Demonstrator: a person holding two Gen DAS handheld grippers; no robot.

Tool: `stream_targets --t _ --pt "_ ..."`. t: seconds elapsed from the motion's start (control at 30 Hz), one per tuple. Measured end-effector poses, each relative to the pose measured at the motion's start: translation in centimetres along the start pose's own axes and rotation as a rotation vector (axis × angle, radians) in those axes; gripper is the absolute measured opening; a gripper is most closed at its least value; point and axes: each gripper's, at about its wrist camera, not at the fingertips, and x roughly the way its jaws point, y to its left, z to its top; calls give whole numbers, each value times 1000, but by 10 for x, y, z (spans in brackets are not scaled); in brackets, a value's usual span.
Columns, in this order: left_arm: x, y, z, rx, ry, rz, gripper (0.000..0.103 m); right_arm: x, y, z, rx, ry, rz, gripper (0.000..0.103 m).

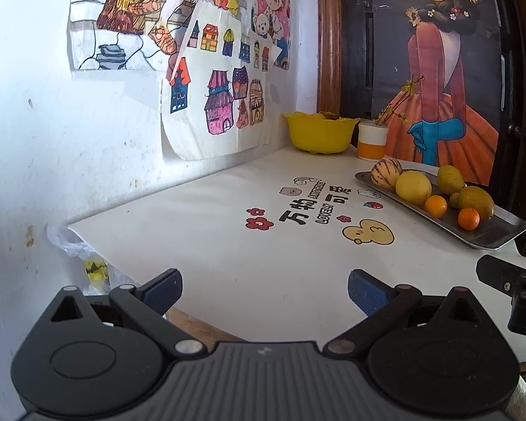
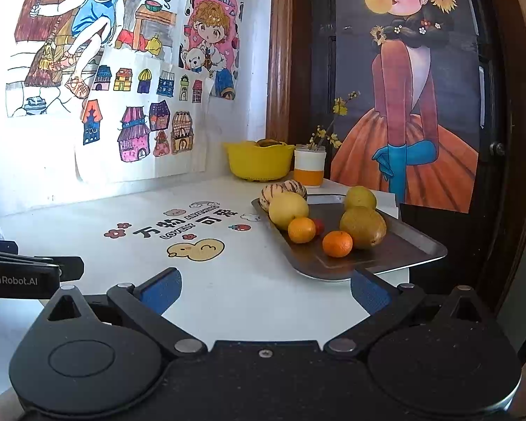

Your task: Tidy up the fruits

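Observation:
A metal tray point(image 2: 413, 251) point(image 1: 501, 233) lies at the table's right side and holds several fruits: a striped melon point(image 2: 280, 189) point(image 1: 385, 172), a large yellow lemon point(image 2: 288, 209) point(image 1: 413, 187), two small oranges point(image 2: 337, 244) point(image 2: 301, 229) point(image 1: 468, 218), green-yellow fruits point(image 2: 363, 226) point(image 1: 476, 202) and a small red one point(image 2: 319, 226). A yellow bowl point(image 2: 259, 159) point(image 1: 319, 129) with fruit inside stands at the back. My left gripper point(image 1: 264, 289) is open over the bare table near its front. My right gripper point(image 2: 265, 289) is open just short of the tray's near edge, empty.
A white and orange cup point(image 2: 309, 166) point(image 1: 371, 140) with a flower sprig stands beside the bowl. Drawings cover the wall on the left, and a dark poster and wooden frame rise behind the tray. A plastic bag point(image 1: 70, 242) hangs off the table's left corner.

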Motion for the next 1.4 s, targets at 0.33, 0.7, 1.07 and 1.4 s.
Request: stream_targets --t 0.33,0.7,1.07,1.4 --pt "1 2 -2 -4 9 1 103 1 -1 -1 2 2 0 102" --pt "2 2 -2 1 14 1 103 1 0 0 3 2 0 102" --pt "1 1 -2 1 13 2 103 1 0 0 3 2 -1 102" --pt "1 1 -2 0 14 1 103 1 1 0 3 3 -1 102"
